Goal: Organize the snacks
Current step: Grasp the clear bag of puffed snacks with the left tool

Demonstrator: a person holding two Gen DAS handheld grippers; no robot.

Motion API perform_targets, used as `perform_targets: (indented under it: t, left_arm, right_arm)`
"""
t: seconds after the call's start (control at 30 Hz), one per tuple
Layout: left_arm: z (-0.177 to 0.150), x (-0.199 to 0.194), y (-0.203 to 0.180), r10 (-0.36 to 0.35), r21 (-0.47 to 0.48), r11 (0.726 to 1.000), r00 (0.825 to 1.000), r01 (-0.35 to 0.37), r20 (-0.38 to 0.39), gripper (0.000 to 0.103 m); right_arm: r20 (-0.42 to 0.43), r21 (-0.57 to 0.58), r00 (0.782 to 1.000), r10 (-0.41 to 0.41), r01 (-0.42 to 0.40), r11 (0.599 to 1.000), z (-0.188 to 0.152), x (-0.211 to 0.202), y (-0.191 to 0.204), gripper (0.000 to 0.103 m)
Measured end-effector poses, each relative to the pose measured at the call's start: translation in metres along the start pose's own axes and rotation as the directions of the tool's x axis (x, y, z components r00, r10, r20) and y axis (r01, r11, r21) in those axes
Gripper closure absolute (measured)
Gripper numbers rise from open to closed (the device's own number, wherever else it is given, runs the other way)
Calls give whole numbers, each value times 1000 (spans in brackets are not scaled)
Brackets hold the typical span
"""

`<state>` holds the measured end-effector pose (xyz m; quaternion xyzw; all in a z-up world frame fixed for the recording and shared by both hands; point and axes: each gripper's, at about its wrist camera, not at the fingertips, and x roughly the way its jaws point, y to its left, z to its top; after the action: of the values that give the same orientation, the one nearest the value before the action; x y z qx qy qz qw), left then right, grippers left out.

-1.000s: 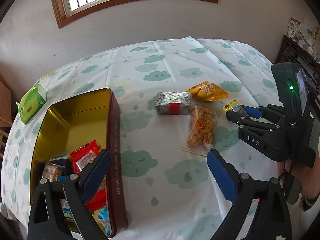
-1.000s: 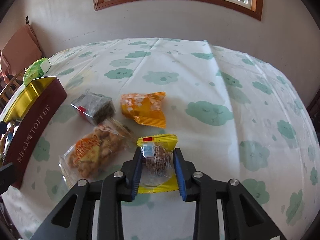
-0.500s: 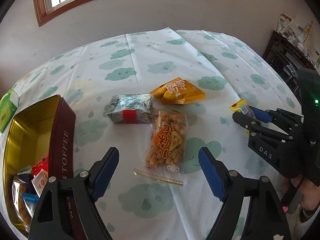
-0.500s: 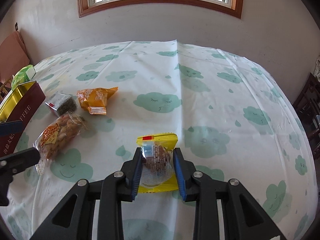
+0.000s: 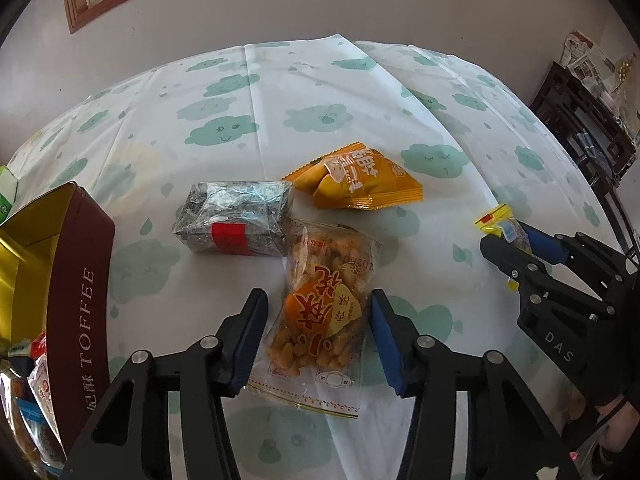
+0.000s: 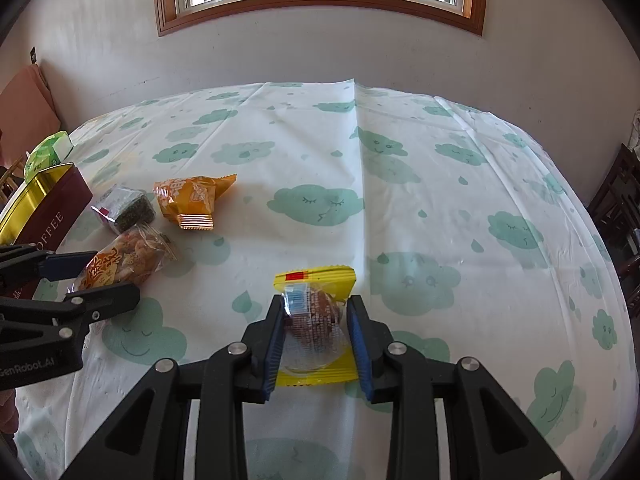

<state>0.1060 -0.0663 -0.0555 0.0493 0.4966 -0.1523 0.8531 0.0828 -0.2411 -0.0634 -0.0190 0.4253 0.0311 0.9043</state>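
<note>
Table, cloud-print cloth (image 5: 328, 92), under both grippers. Toffee tin (image 5: 80, 280), open, left of left gripper, snacks inside. Left gripper (image 5: 318, 324) pointing down at peanut bag (image 5: 324, 320); jaws closing, bag between blue pads, right pad at bag edge, left pad slightly off. Silver pack (image 5: 236, 220) just beyond bag, touching its top corner; orange pack (image 5: 360, 182) beyond, right of silver. Right gripper (image 6: 316, 336) clamped on yellow-edged cake packet (image 6: 314, 316), well right of other snacks. Green box (image 6: 48, 152) behind tin.
</note>
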Motion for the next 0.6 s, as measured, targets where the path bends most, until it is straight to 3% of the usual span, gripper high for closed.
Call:
perform_targets:
  t: [0.17,0.6]
  left_arm:
    - [-2,-2,-3,0,11,1000,1000,0,3,64]
    - [-21,-30,-4,-28,19,999,1000,28,-5,65]
  right_arm:
    - [0,0,1000,0,0,1000,0,0,0,72]
    - [0,-2,1000,-2,2,1000,0,0,0,71]
